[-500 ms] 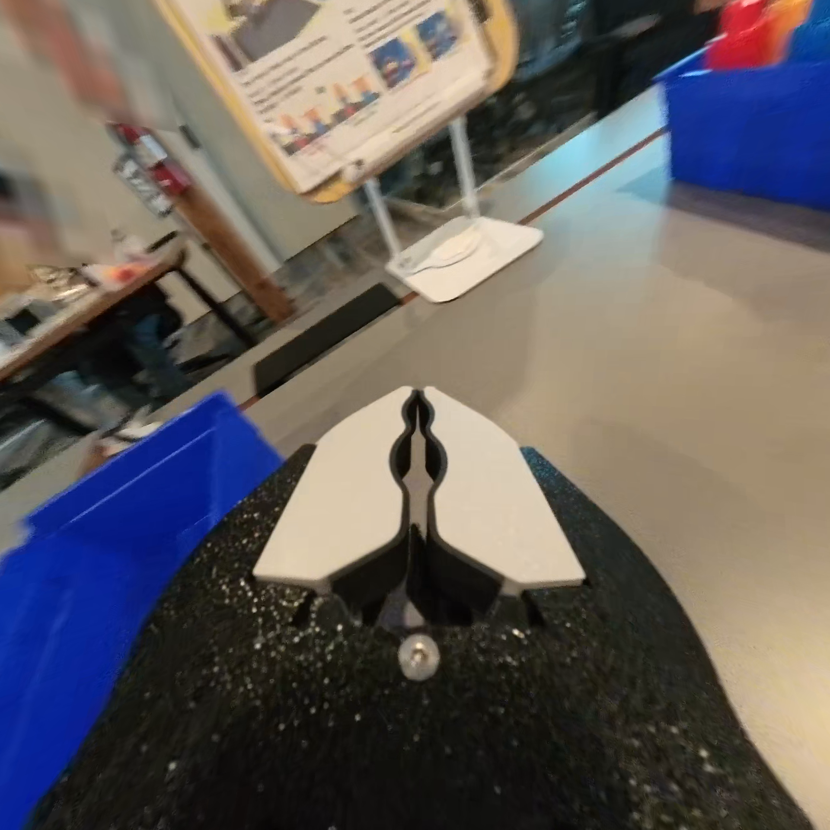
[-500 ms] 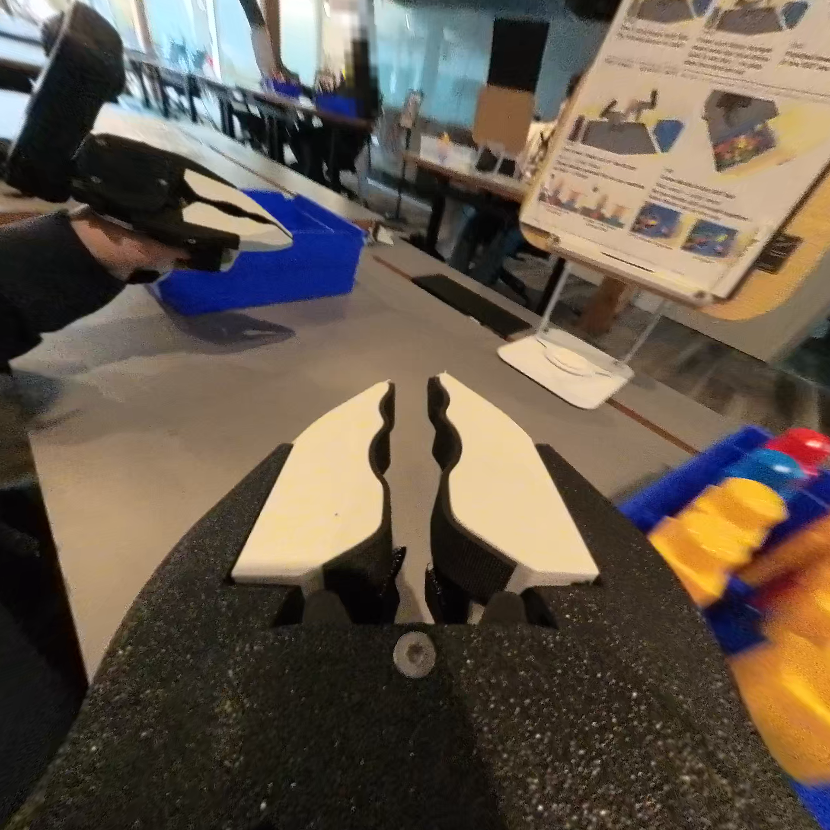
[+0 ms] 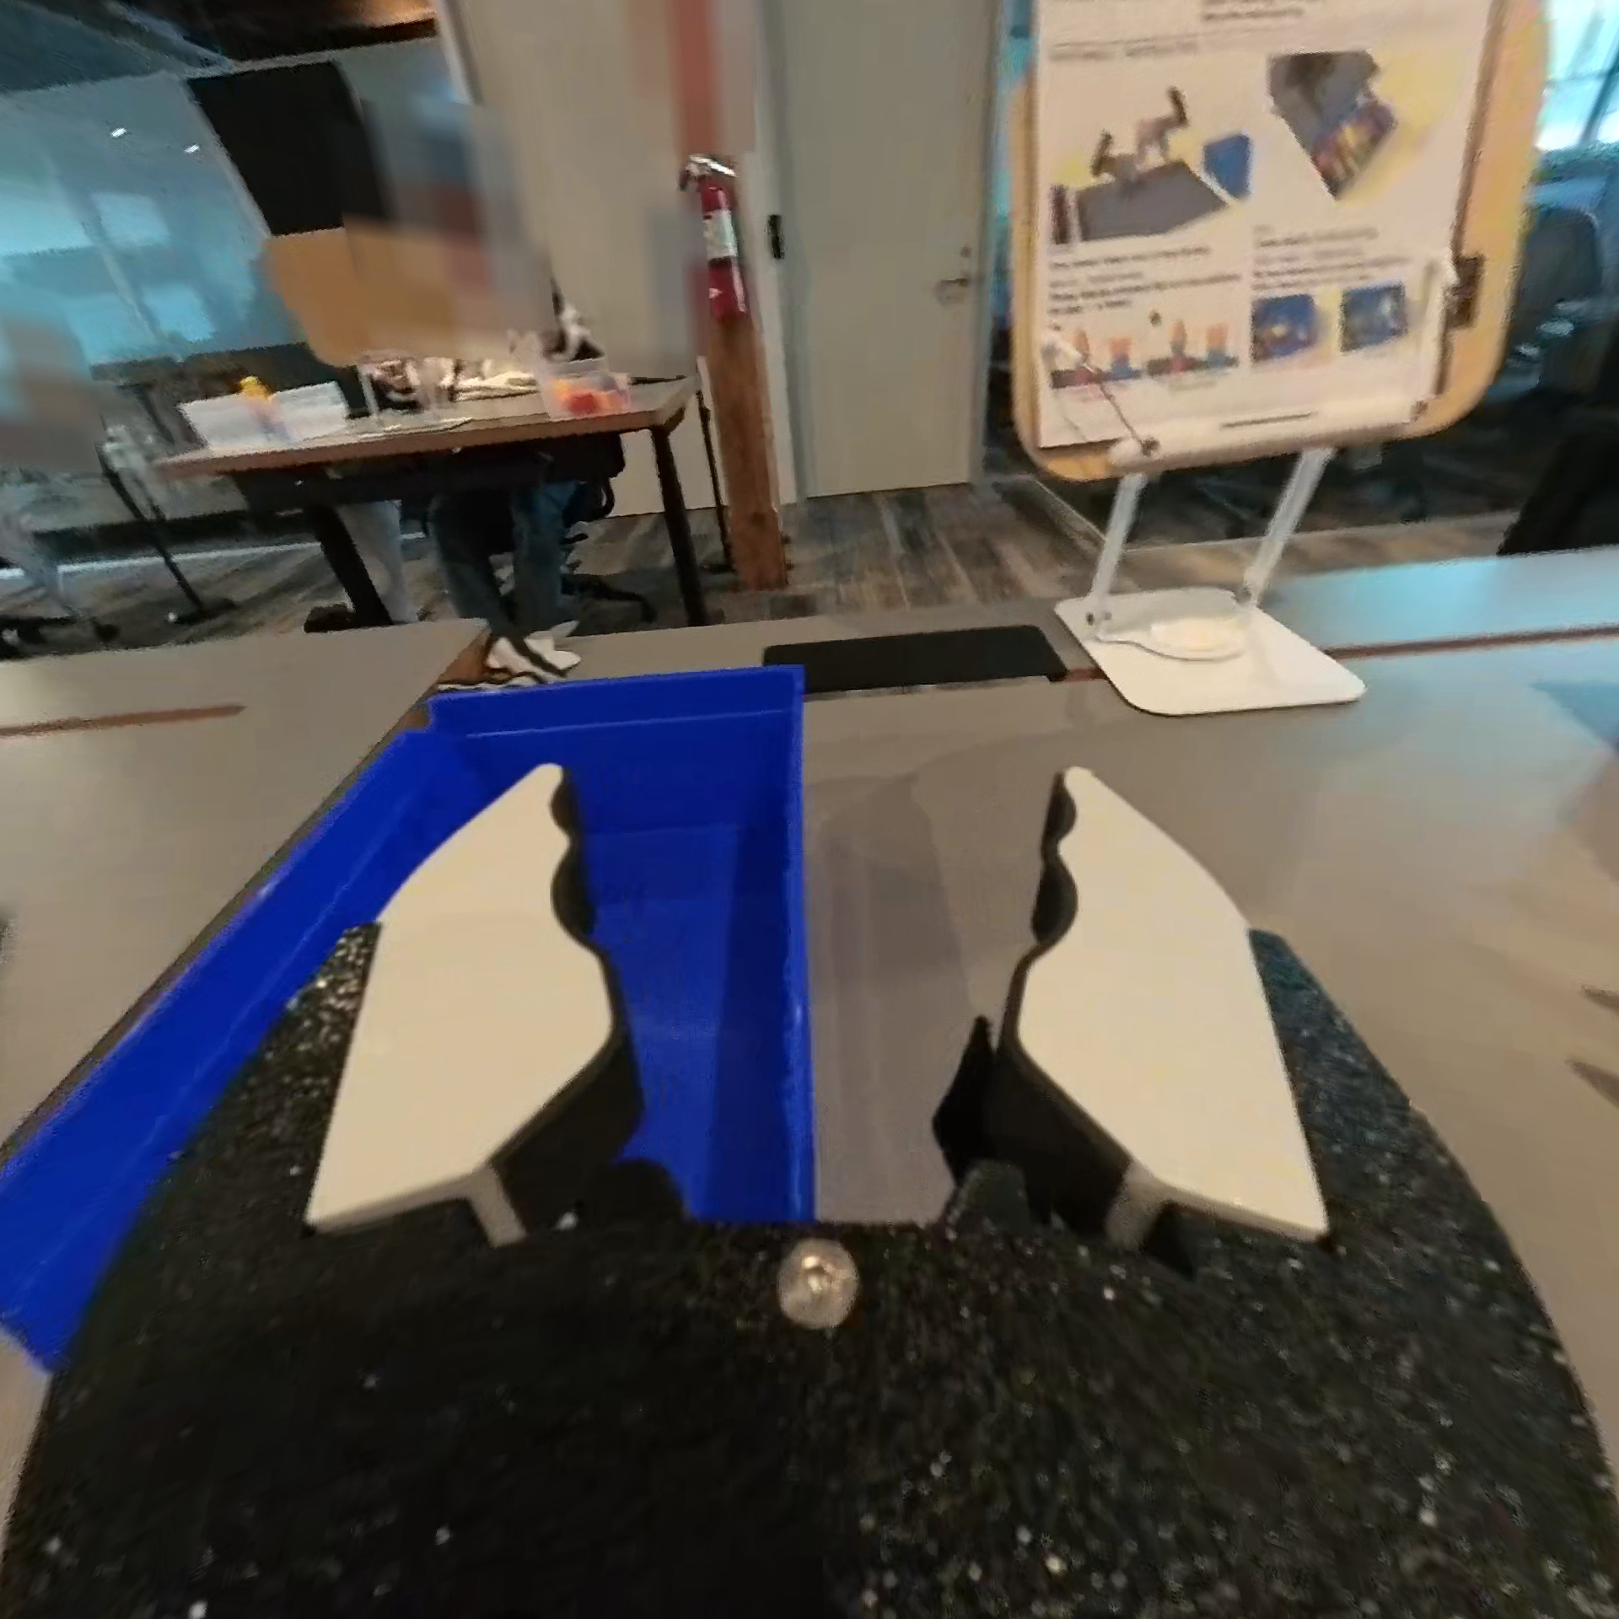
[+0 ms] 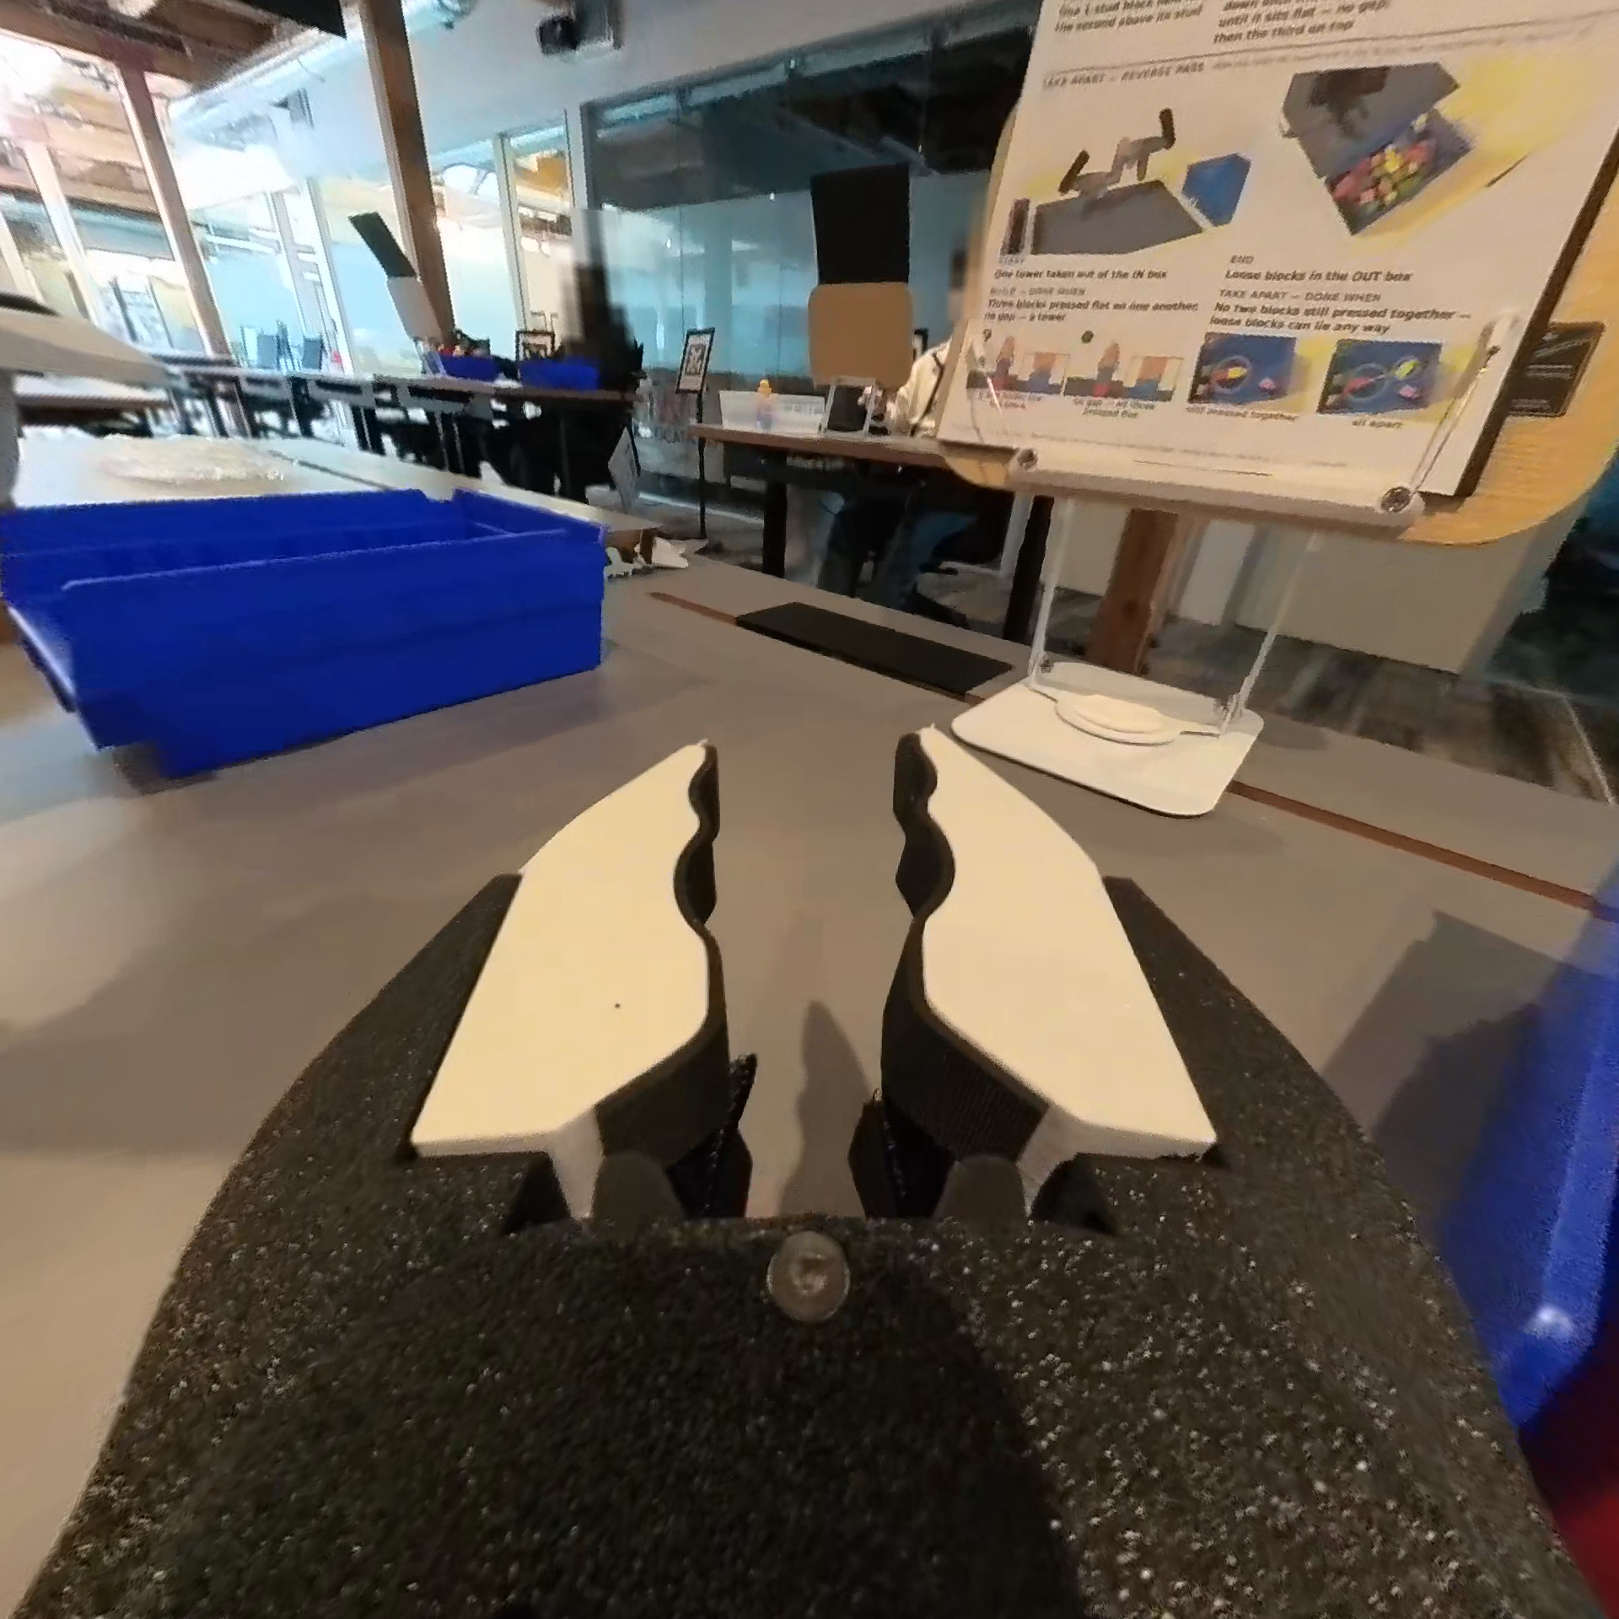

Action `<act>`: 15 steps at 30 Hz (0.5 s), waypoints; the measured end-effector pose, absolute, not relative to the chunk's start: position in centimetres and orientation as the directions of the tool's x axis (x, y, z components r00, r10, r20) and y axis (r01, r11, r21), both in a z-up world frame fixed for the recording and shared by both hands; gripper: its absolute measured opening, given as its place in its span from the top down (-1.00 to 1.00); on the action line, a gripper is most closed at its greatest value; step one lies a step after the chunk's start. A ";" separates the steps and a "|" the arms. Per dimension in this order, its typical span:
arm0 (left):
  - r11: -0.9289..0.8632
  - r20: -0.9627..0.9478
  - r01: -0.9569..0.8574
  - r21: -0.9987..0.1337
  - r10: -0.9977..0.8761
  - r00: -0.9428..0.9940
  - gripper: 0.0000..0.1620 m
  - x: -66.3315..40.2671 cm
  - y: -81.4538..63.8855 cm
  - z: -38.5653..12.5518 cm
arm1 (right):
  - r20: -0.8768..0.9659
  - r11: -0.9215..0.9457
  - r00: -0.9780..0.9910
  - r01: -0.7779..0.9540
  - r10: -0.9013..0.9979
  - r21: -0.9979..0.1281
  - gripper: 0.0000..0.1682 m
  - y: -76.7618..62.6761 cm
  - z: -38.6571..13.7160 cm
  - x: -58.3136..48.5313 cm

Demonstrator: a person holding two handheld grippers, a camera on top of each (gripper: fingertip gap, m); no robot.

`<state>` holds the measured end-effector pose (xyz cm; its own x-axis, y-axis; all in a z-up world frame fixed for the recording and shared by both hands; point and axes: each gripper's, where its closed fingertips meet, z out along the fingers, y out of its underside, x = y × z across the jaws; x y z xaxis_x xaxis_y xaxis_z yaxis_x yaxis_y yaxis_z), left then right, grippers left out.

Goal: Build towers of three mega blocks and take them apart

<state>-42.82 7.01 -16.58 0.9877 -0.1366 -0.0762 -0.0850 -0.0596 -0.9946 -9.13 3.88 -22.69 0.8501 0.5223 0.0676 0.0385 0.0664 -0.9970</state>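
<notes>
Now: step is reaching, no block held | left tongs [image 3: 810, 780] released wide above empty blue bin [image 3: 692, 876] | right tongs [image 4: 806, 749] released, over bare desk [image 4: 263, 876] | next: fetch a block.

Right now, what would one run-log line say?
left gripper: open, empty, over blue bin | right gripper: open, empty, above grey table | no blocks held

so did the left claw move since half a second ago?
Yes. The left claw swung left and opened: the blue plastic bin, earlier at its lower left, now sits between its fingers; the white sign stand base shifted right.
</notes>
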 end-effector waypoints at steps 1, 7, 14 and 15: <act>-0.064 -0.062 -0.070 -0.996 -0.116 0.991 -0.26 -43.4 7.3 -16.6 | 0.061 0.069 0.851 0.029 0.521 -0.997 0.54 4.1 -22.9 -9.0; -0.090 -0.033 -0.037 -0.995 -0.048 0.998 0.18 -45.0 8.3 -17.1 | 0.005 0.021 0.808 -0.009 0.590 -1.000 0.67 3.8 -23.8 -9.8; -0.264 -0.030 -0.061 -0.963 -0.120 0.992 -0.12 -43.2 10.5 -20.2 | 0.019 0.050 0.793 -0.015 0.609 -0.999 0.72 3.2 -24.2 -10.1; -0.287 -0.048 -0.083 -0.954 -0.126 0.991 -0.16 -43.0 10.7 -20.6 | 0.002 0.046 0.791 -0.034 0.612 -0.998 0.68 3.2 -24.2 -10.1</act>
<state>-42.99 10.65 -20.55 0.9908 -0.1265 -0.0484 -0.0832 -0.2867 -0.9544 -10.07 3.22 -24.18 0.7907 0.6122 0.0016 -0.0339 0.0463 -0.9983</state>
